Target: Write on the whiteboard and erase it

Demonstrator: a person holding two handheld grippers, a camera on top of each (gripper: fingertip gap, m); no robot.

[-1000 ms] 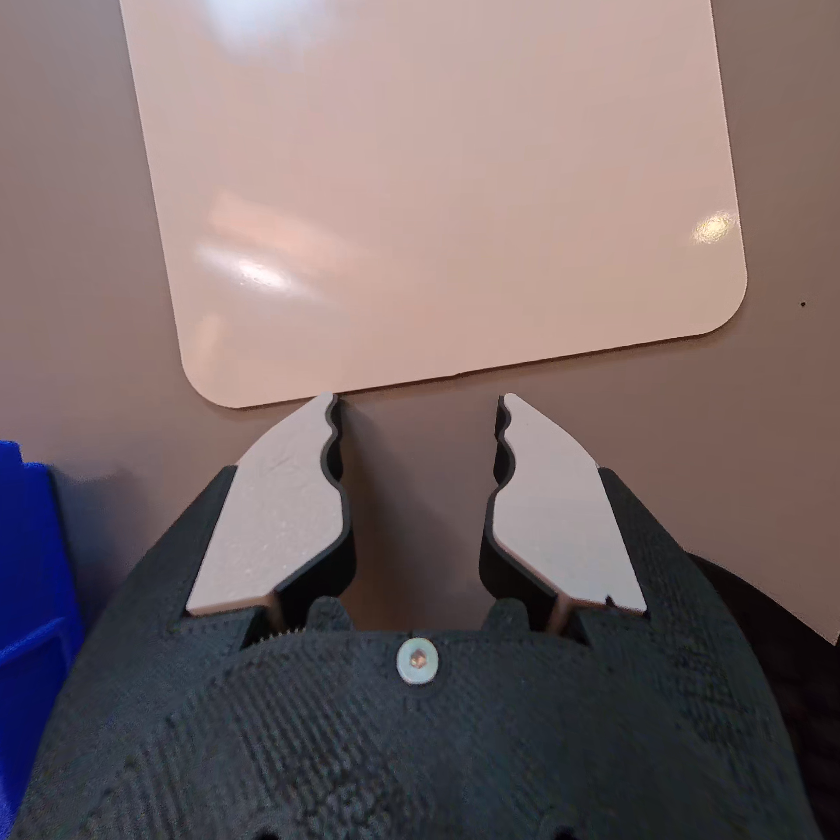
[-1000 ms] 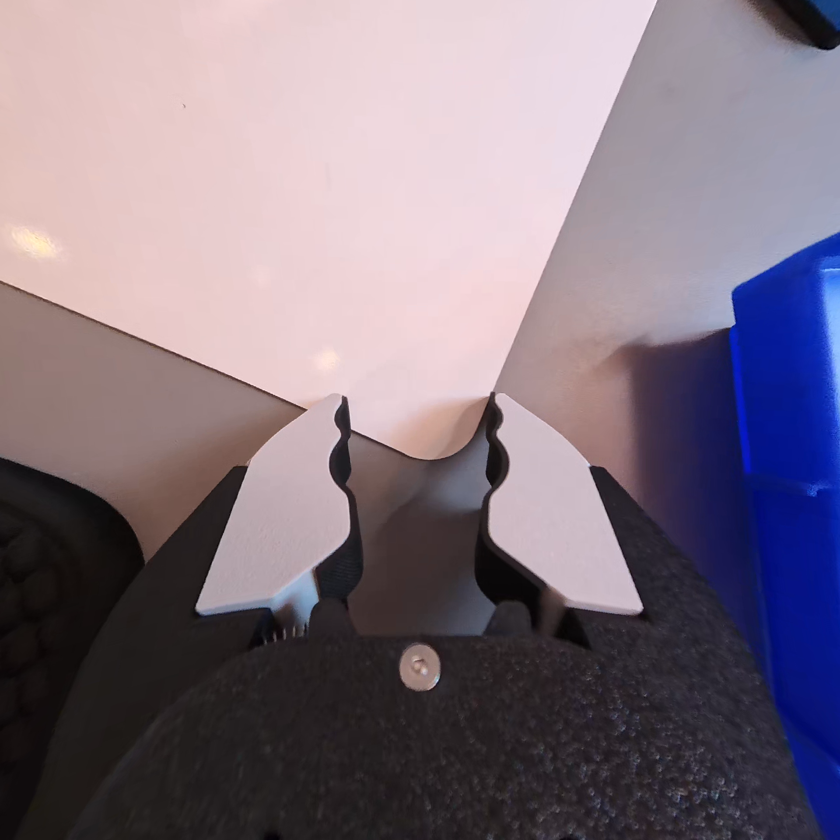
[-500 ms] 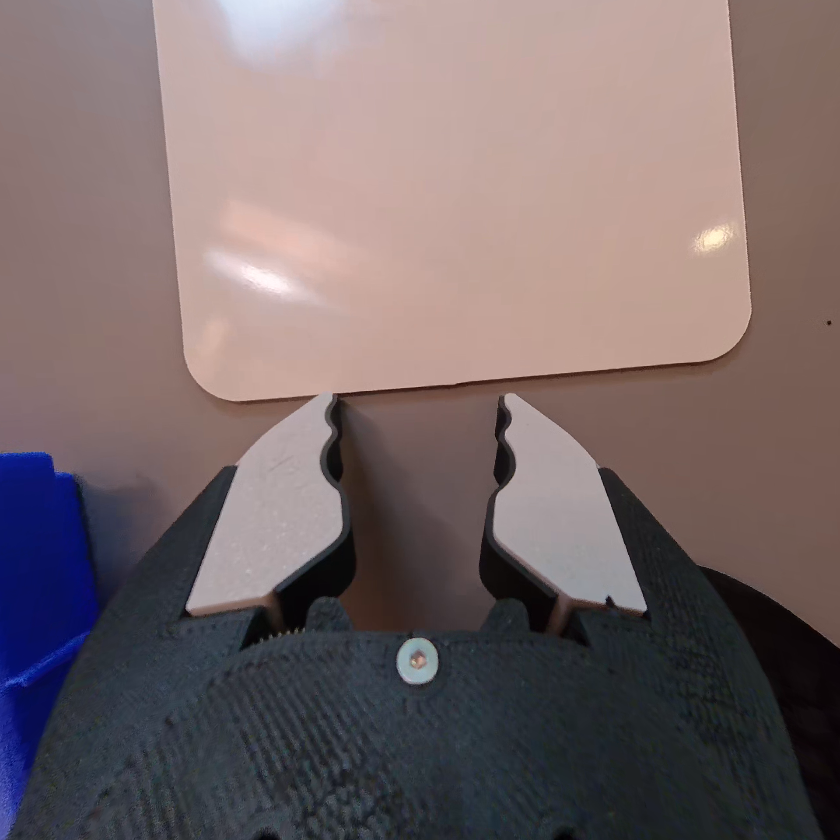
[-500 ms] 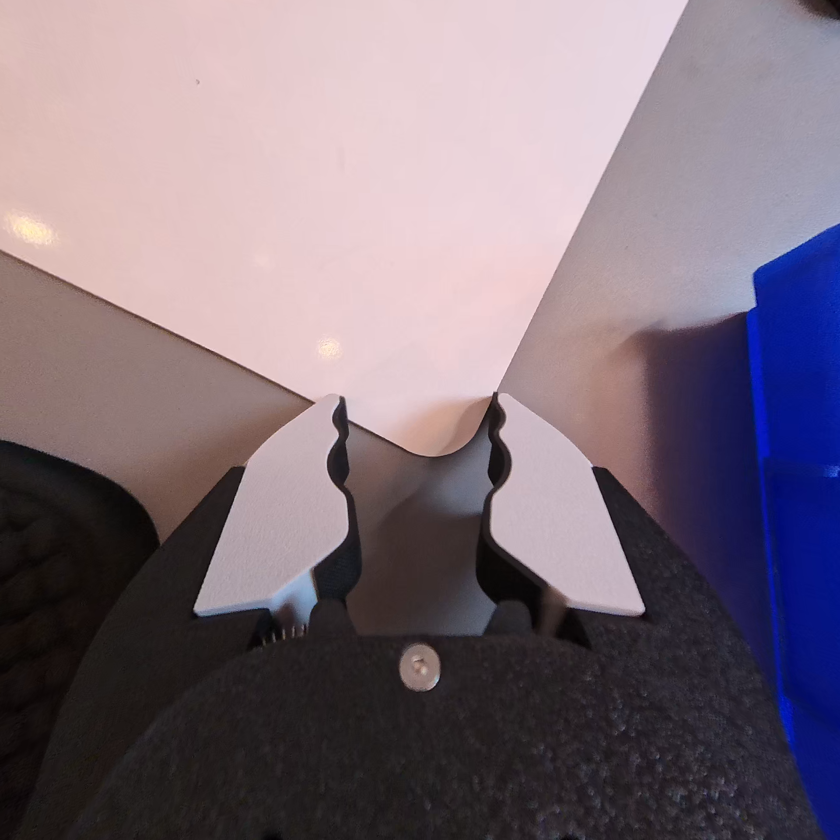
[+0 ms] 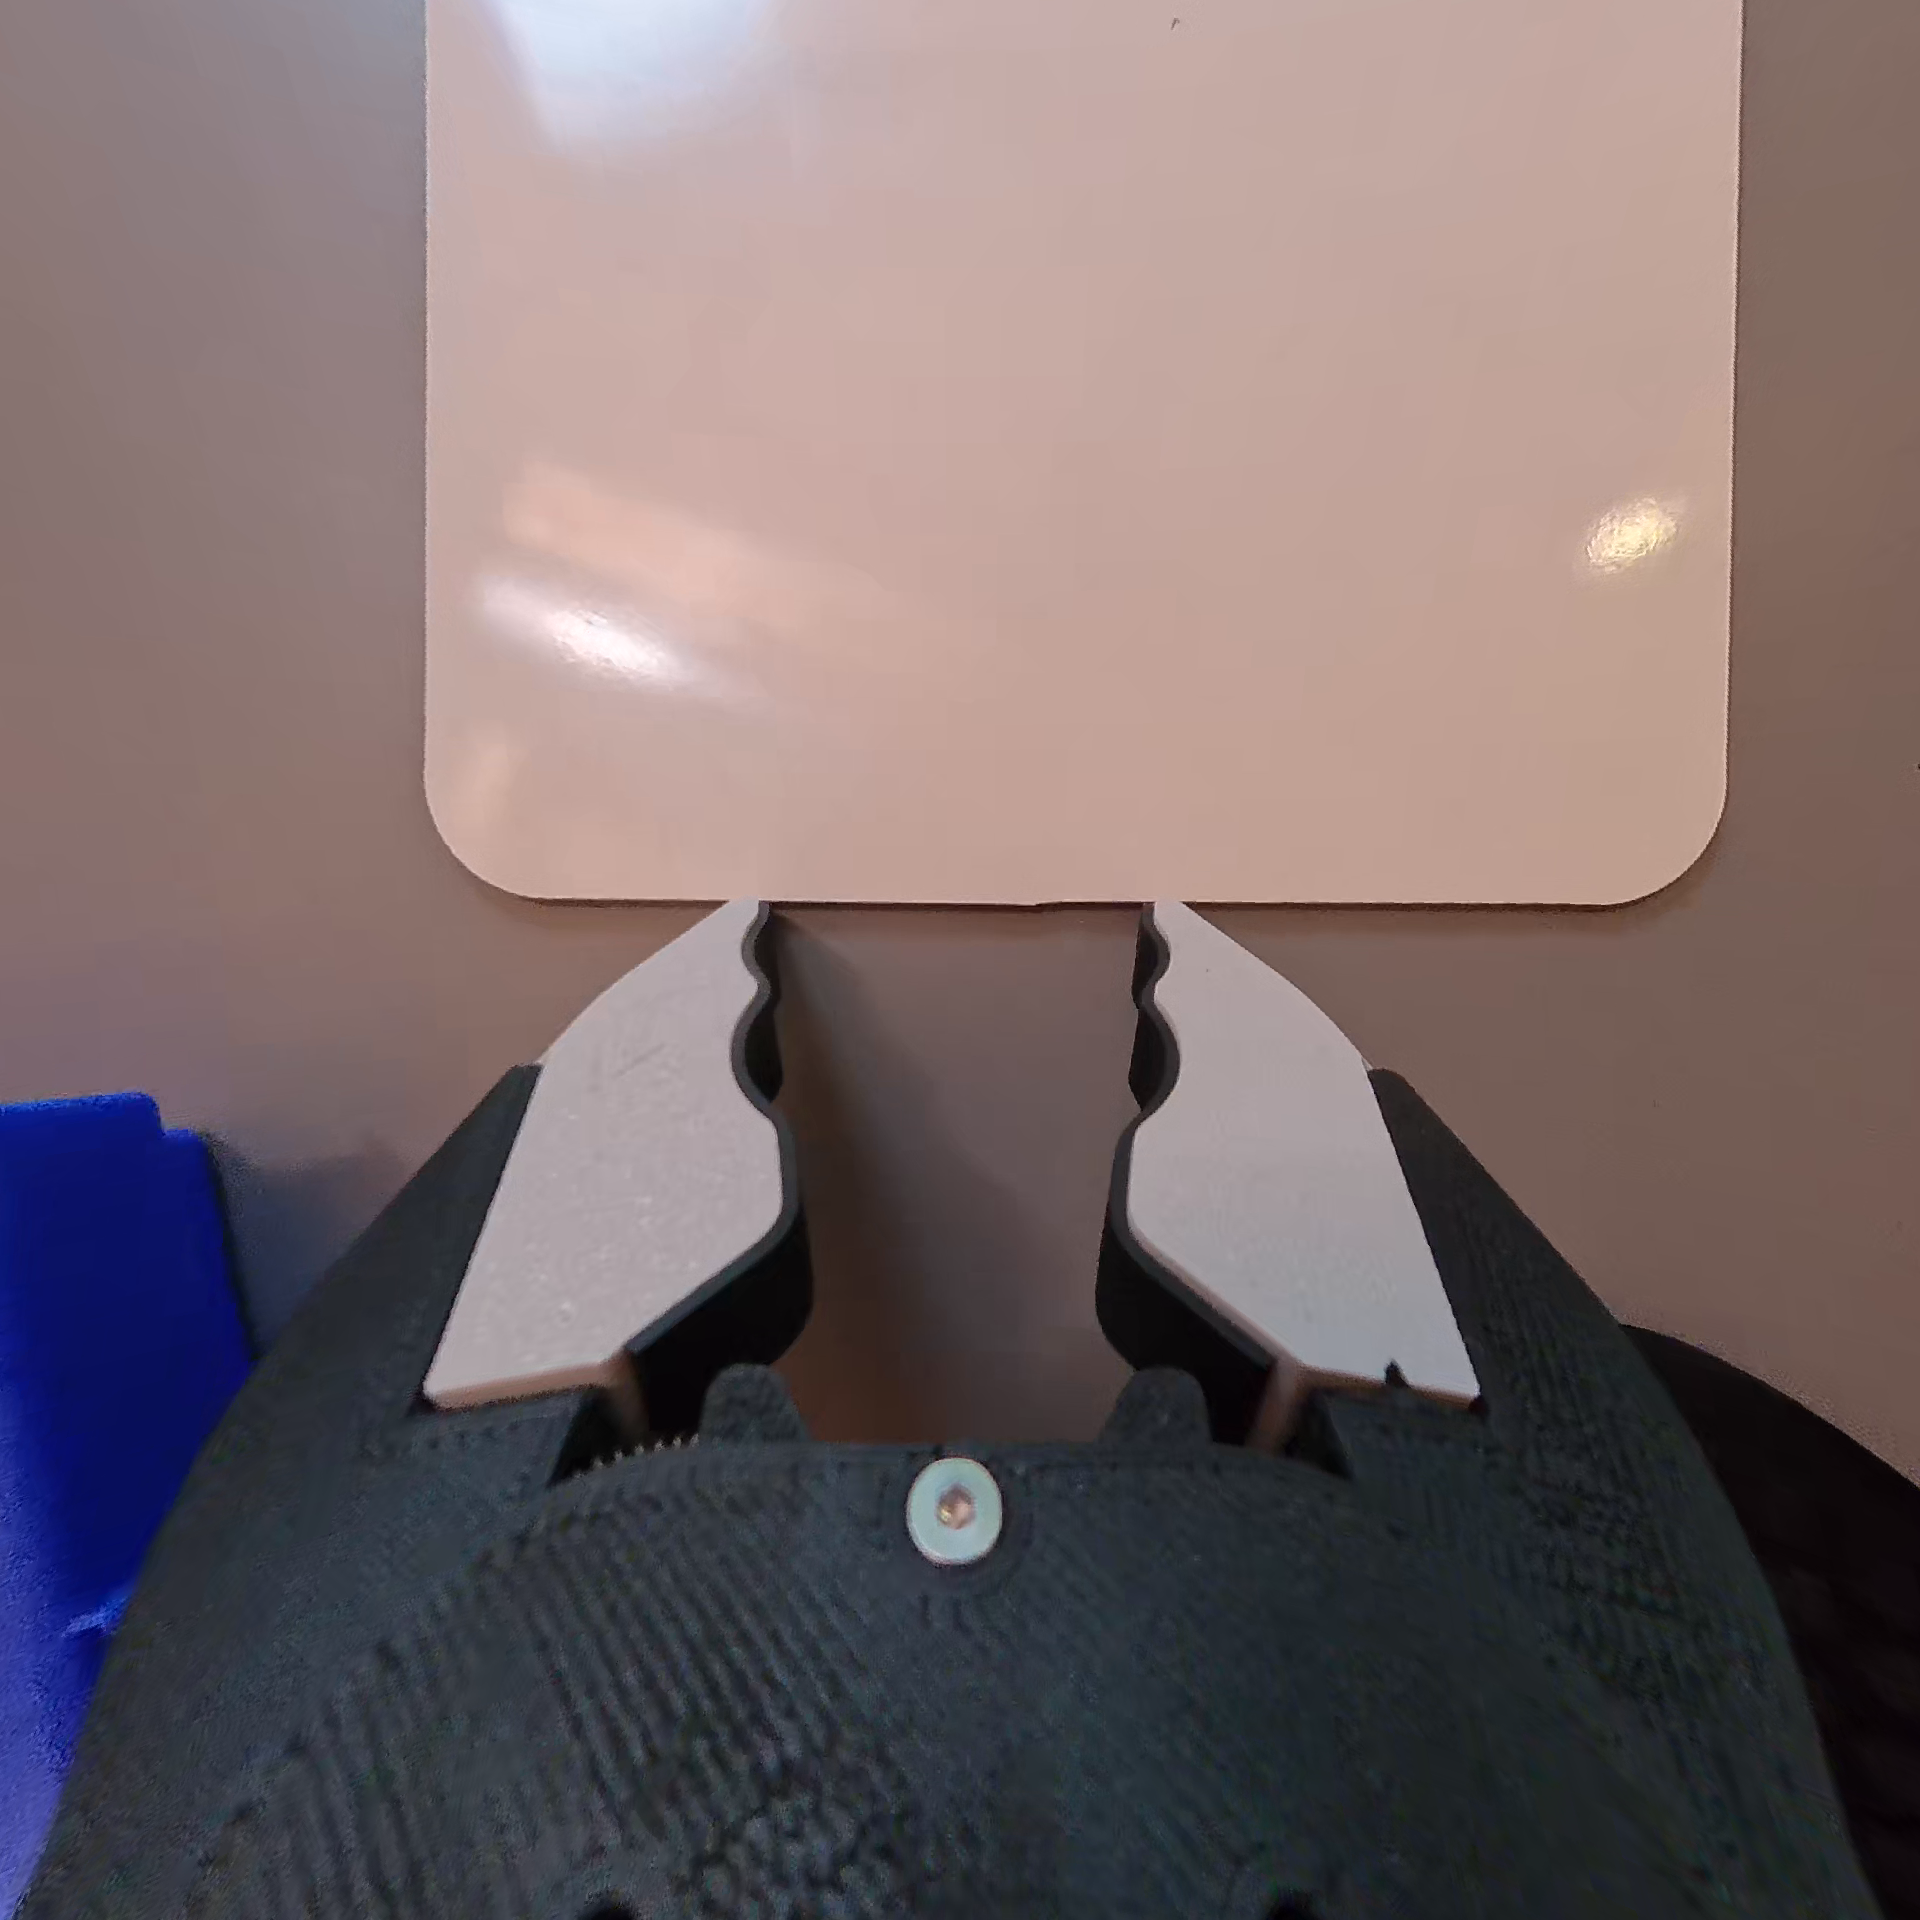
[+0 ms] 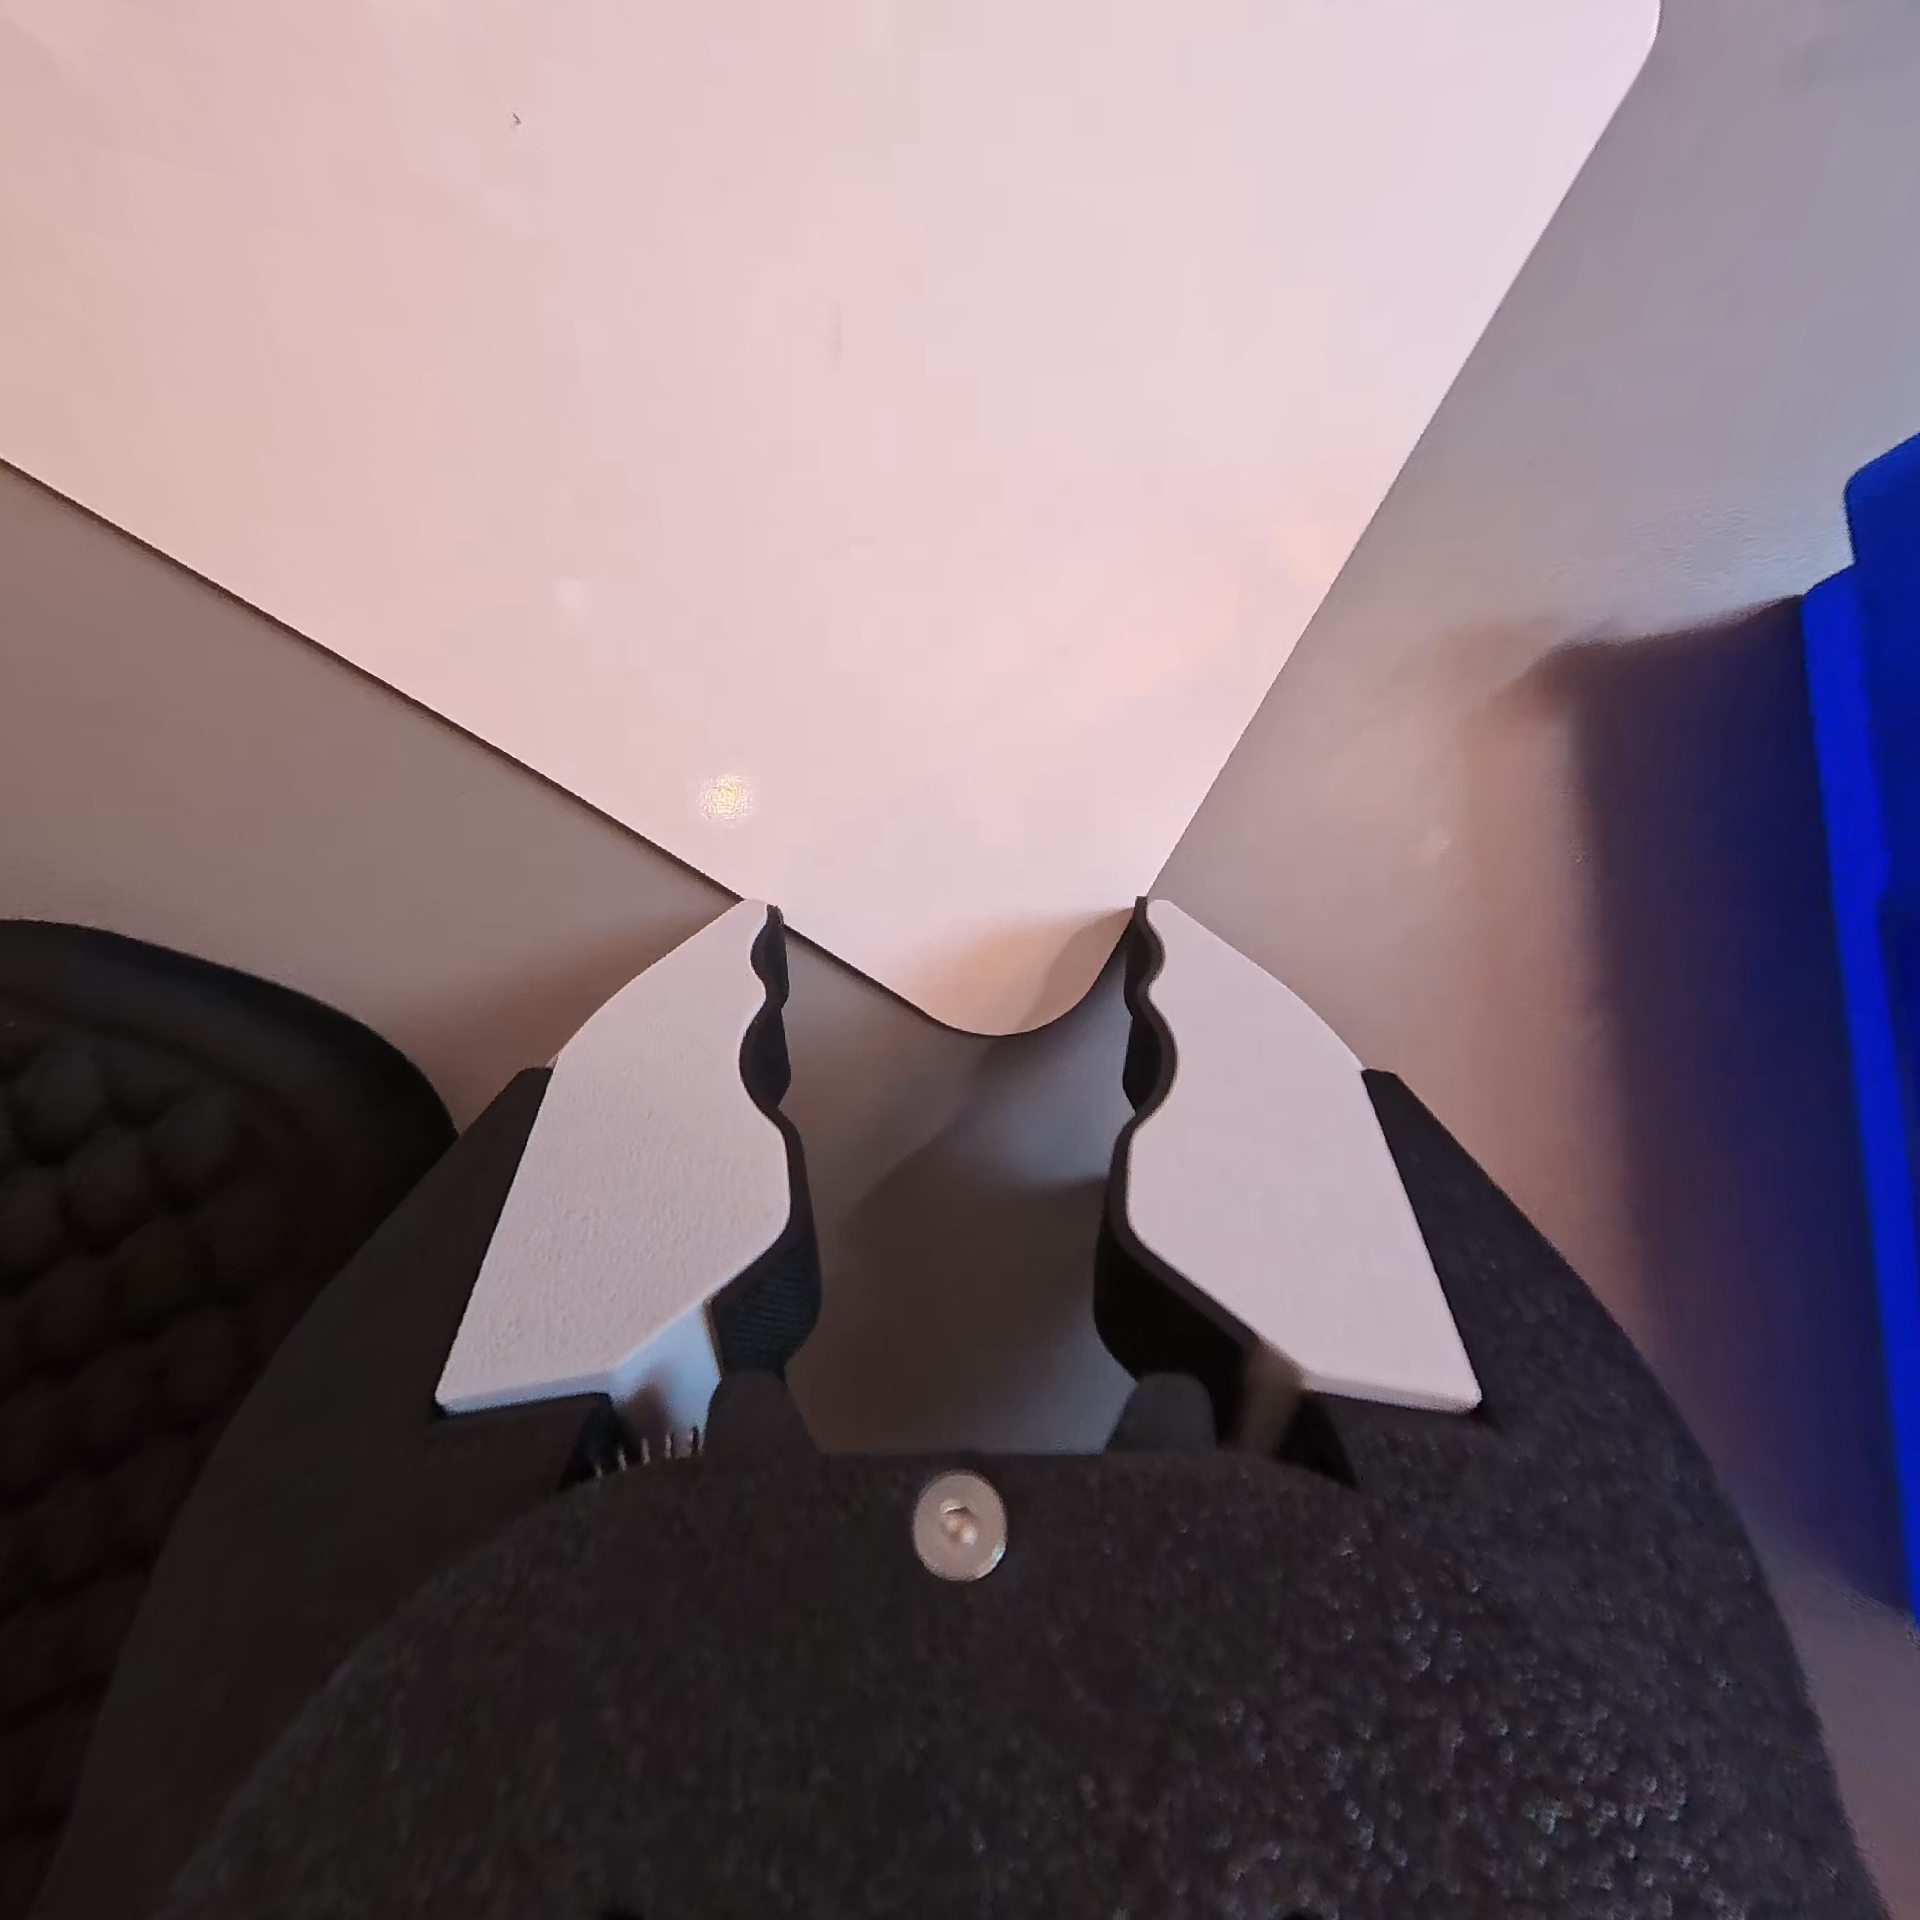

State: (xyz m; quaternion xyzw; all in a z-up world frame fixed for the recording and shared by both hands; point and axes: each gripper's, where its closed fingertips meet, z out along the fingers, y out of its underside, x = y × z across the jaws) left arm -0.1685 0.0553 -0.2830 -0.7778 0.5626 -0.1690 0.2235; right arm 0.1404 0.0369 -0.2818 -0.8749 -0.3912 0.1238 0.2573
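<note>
White blank whiteboard (image 5: 1039,416) flat on table (image 5: 208,520); left tool (image 5: 954,914) and right tool (image 6: 956,914) both wide, empty, at its near edge.

Right tongs (image 6: 956,914) agape, whiteboard (image 6: 831,468) corner between tips; blue bin (image 6: 1870,935) right.

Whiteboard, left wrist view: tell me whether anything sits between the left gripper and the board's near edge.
Nothing visible does. The open left gripper faces the whiteboard with only bare table between. A blue bin sits off to the left, outside that path.
</note>
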